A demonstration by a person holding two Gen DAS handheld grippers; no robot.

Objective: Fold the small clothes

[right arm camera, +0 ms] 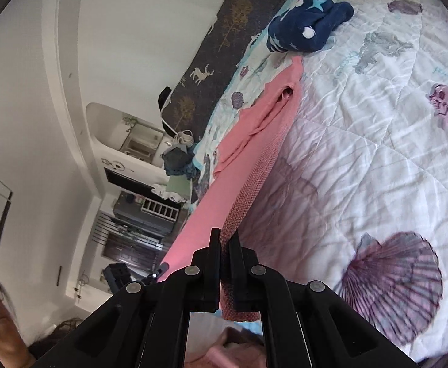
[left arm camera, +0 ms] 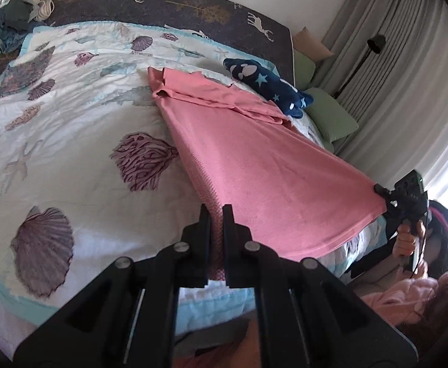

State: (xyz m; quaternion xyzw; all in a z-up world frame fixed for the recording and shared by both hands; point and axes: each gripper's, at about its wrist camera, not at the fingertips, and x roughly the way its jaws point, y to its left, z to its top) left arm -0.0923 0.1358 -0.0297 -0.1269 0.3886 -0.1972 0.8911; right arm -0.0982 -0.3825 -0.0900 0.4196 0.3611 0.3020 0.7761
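My left gripper point(left arm camera: 216, 214) is clamped on one near corner of the pink shirt point(left arm camera: 254, 165), and my right gripper point(right arm camera: 225, 242) is pinched tight on the other near corner, so the hem hangs stretched between them above the quilt point(left arm camera: 70, 141). The far end of the shirt, with its sleeves folded in, lies on the seashell-patterned quilt just beside a dark blue garment with stars point(left arm camera: 266, 82). In the left view, my right hand point(left arm camera: 407, 239) grips its handle past the bed's edge.
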